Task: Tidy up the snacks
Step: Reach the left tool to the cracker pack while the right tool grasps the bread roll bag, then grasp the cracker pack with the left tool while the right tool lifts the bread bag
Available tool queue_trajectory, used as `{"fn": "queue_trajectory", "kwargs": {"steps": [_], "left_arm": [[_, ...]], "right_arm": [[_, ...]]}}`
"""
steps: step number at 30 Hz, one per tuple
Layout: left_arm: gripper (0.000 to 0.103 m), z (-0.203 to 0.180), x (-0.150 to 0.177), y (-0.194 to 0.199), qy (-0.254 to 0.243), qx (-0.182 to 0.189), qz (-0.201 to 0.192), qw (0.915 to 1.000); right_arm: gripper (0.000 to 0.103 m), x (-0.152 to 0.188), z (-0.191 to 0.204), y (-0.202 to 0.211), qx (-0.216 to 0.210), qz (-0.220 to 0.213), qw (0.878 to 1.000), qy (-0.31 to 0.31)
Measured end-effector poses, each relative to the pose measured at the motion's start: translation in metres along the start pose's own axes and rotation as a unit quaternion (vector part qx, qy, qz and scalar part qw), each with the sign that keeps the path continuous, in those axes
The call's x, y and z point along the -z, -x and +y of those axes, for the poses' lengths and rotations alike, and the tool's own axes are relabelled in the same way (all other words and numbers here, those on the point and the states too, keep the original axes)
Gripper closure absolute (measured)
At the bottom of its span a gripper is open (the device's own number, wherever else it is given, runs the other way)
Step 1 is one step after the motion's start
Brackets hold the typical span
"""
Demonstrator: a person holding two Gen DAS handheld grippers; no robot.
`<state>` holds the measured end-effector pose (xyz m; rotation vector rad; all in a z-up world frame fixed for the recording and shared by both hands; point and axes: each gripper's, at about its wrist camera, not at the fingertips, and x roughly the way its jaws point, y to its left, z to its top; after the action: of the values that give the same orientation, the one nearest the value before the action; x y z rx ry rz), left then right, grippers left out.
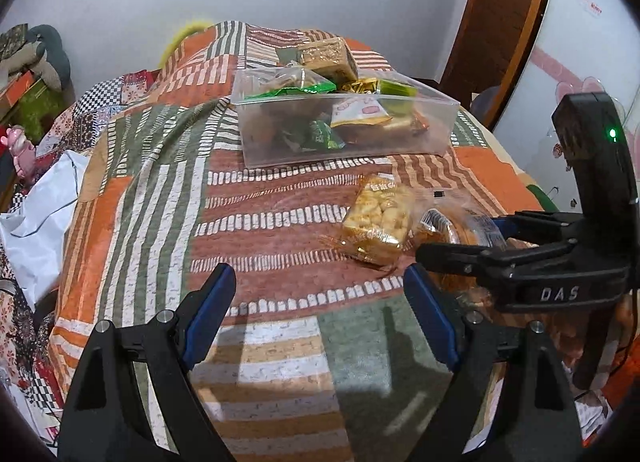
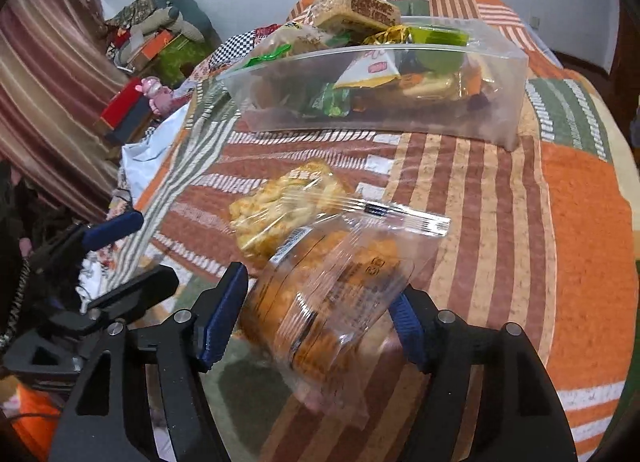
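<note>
Left gripper [image 1: 318, 274]: jaws wide open, nothing between the blue pads, hanging over bare striped quilt [image 1: 256, 221], tilted down toward it. Right gripper [image 2: 320, 290]: jaws part open with a clear pack of orange snacks [image 2: 332, 294] sitting between them; left pad right against the pack's edge, right pad half hidden behind the film, so cannot tell whether clamped or just bracketing it. Pack blurred, tilted, sealed end with a black mark pointing away from the camera, lower end close to or on the quilt. Just beyond it and touching or overlapping it, a second clear pack of pale yellow puffed snacks [image 2: 280, 201] lying flat on the quilt, free of both grippers. Further back on the quilt, well apart from the two loose packs, a clear plastic box [image 2: 360, 121], open-topped and already piled: green packets, a yellow-and-white packet, gold-wrapped pieces, and a brown wrapped block [image 2: 352, 9] riding on top at the rear, above the rim. From the left wrist view, right gripper reaching in from the right edge, fingers level with the orange pack, green light lit on its body. Bedding, boxes and a pink toy heaped at the far left beside the bed.
</note>
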<state>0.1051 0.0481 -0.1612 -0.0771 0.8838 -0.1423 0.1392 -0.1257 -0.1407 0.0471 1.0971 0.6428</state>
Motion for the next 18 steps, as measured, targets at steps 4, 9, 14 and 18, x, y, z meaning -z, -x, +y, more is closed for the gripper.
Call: {"fn": "queue_trajectory", "kwargs": {"steps": [4, 9, 14, 18], "left_arm": [[0.017, -0.008, -0.007, -0.009, -0.006, 0.006, 0.007, 0.9999], [0.017, -0.022, -0.017, -0.028, -0.018, 0.014, 0.022, 0.9995], [0.017, -0.03, -0.028, -0.047, -0.025, 0.005, 0.029, 0.9992], [0.017, -0.03, -0.037, -0.068, -0.014, 0.017, 0.049, 0.9986]], "right_arm": [[0.054, 0.004, -0.009, 0.01, 0.007, -0.013, 1.0, 0.018], [0.057, 0.009, -0.028, 0.025, 0.011, -0.03, 0.999, 0.027], [0.057, 0.011, -0.046, 0.037, 0.015, -0.042, 0.999, 0.001], [0.057, 0.01, -0.059, 0.038, 0.003, -0.042, 0.999, -0.022]]}}
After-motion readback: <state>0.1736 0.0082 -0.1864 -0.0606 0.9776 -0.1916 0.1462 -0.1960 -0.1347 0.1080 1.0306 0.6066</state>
